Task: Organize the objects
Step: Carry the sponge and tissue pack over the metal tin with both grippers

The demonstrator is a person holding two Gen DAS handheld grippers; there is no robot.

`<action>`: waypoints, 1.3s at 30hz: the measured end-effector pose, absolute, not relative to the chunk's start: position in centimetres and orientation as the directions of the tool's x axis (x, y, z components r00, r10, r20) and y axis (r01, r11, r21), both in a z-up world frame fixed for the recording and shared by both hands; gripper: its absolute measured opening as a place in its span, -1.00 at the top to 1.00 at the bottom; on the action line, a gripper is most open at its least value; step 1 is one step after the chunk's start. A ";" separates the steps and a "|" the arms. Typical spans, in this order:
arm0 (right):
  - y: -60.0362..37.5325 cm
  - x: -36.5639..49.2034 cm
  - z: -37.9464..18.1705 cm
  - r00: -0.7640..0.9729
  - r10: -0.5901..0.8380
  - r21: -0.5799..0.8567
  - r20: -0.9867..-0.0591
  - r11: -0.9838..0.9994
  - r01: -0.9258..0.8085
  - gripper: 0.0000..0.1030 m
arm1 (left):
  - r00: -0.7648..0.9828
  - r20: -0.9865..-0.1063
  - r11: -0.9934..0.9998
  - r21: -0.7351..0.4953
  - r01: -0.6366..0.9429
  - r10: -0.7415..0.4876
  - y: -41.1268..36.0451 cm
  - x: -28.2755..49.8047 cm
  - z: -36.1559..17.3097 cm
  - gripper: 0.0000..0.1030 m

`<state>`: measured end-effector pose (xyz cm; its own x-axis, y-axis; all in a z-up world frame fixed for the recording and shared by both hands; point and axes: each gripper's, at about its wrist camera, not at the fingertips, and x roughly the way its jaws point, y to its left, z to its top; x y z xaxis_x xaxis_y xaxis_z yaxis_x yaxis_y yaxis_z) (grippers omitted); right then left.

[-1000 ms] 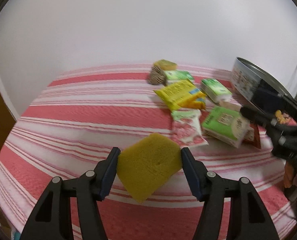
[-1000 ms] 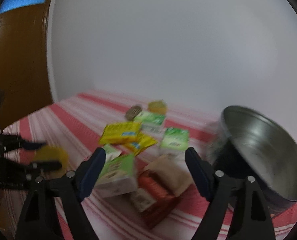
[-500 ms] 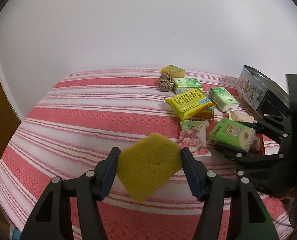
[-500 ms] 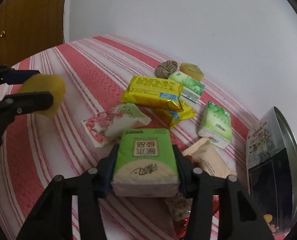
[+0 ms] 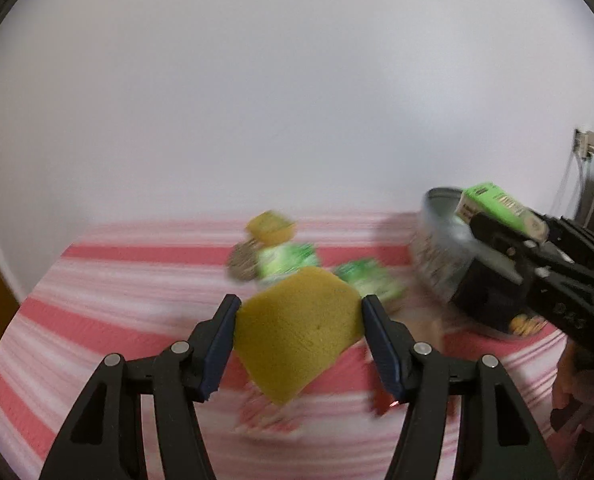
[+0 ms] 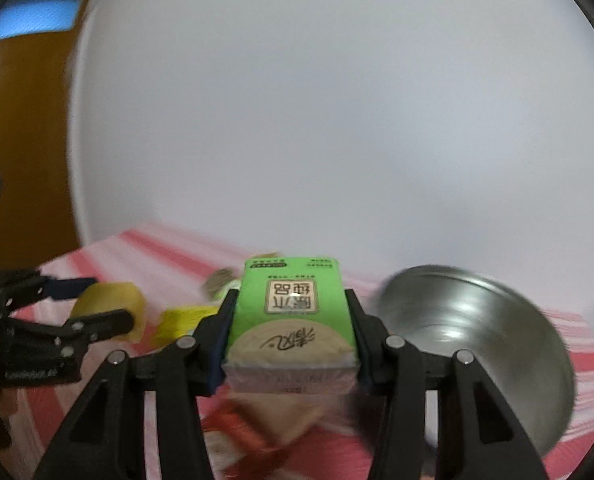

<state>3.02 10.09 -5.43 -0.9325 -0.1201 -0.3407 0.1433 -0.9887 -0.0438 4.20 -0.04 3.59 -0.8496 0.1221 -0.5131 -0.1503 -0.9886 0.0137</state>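
Note:
My left gripper [image 5: 301,304] is shut on a yellow sponge [image 5: 297,332] and holds it in the air above the red-and-white striped cloth [image 5: 117,288]. My right gripper [image 6: 291,300] is shut on a green tissue pack [image 6: 293,320], lifted off the cloth. The round metal tin [image 6: 477,328] stands tilted just right of the pack, its open mouth facing me. In the left wrist view the right gripper [image 5: 497,236] holds the green pack [image 5: 497,204] at the rim of the tin [image 5: 441,248]. The right wrist view shows the left gripper [image 6: 105,300] with the sponge [image 6: 133,304] at the left.
Blurred on the cloth behind the sponge lie two green packs [image 5: 289,260] [image 5: 369,280], a small yellow block [image 5: 271,228] and a woven ball [image 5: 243,260]. A yellow packet [image 6: 181,320] lies between the grippers. White wall behind; a brown door [image 6: 21,160] at left.
My right gripper closed on the green tissue pack and lifted it up beside the tin. My left gripper rose and moved toward the pile with the sponge still in it.

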 end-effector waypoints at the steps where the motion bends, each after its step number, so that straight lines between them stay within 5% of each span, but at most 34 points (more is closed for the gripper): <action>1: 10.9 2.8 -5.4 -0.936 -0.091 -0.050 -0.341 -0.992 0.115 0.03 | -0.852 -0.507 -0.987 0.011 -0.163 0.135 0.7 3.7 3.8 -0.24; 12: 20.1 2.6 -5.8 -0.910 0.161 -0.033 -0.382 -0.986 -0.160 0.03 | -0.866 -0.435 -0.961 0.009 -0.277 0.246 11.2 -0.5 4.3 -0.24; 19: 23.5 2.4 -6.7 -0.875 0.247 -0.043 -0.415 -0.967 -0.253 0.03 | -0.841 -0.470 -0.954 -0.006 -0.301 0.268 16.1 -3.5 2.9 -0.24; 39: 24.1 1.8 -8.2 -0.823 0.251 -0.005 -0.510 -0.957 -0.288 0.03 | -0.831 -0.491 -0.949 0.028 -0.315 0.262 18.2 -4.8 0.0 -0.24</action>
<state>1.79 24.10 -8.25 -0.8228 0.2508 -0.5100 -0.2885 -0.9575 -0.0054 -4.83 18.18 0.04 -0.8309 0.2618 -0.4910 -0.3154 -0.9485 0.0280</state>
